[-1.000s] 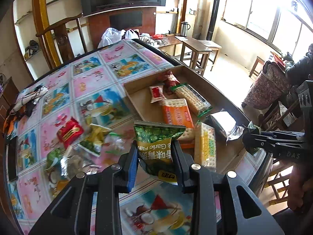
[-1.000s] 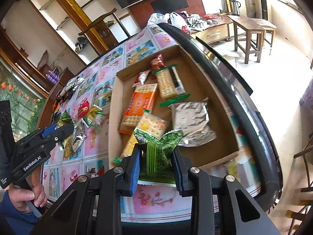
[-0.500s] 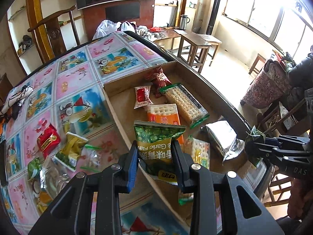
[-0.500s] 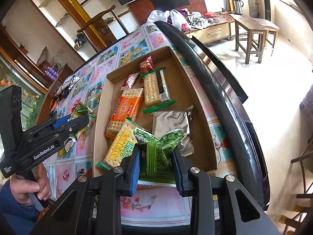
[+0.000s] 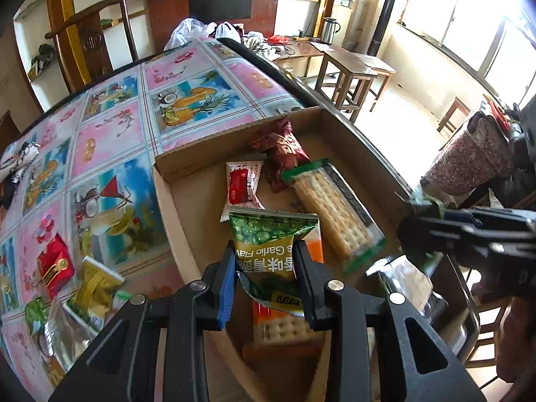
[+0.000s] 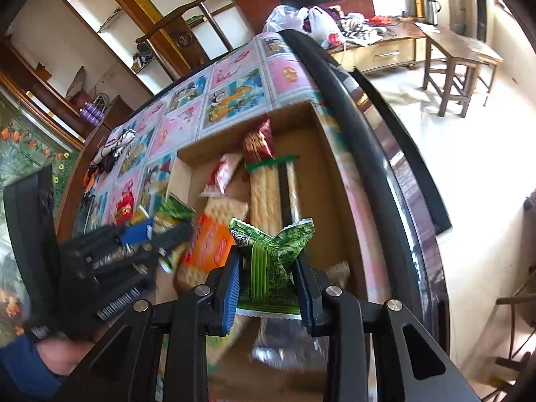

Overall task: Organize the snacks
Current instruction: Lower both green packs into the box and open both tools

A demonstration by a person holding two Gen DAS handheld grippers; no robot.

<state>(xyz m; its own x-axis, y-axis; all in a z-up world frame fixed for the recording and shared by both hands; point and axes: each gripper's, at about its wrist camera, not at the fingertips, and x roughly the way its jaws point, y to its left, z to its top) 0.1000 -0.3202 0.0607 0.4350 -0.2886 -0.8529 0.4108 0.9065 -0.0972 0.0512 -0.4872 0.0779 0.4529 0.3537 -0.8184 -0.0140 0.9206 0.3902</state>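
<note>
My left gripper [image 5: 264, 268] is shut on a green garlic-pea packet [image 5: 269, 251] and hangs over the open cardboard box [image 5: 197, 155]. My right gripper [image 6: 268, 268] is shut on a second green packet [image 6: 271, 261], over the same box [image 6: 321, 167]. Inside lie a long cracker pack [image 5: 331, 211], an orange cracker pack [image 6: 209, 244], a small red-and-white sachet [image 5: 243, 186], a dark red wrapper [image 5: 284, 147] and a silver foil bag [image 5: 402, 278]. In the left wrist view the right gripper [image 5: 422, 227] comes in from the right. In the right wrist view the left gripper [image 6: 157, 231] shows at left.
Loose snacks lie on the flowered tablecloth left of the box: a red packet [image 5: 55, 266], a yellow packet [image 5: 95, 284] and clear wrappers [image 5: 57, 325]. The table's dark rim [image 6: 375, 154] runs close along the box's right side. Wooden stools [image 5: 351, 73] and a chair [image 5: 90, 37] stand beyond.
Both grippers, each still holding its green packet, have moved from the near end of the box to farther in over its contents. The box now fills more of both views.
</note>
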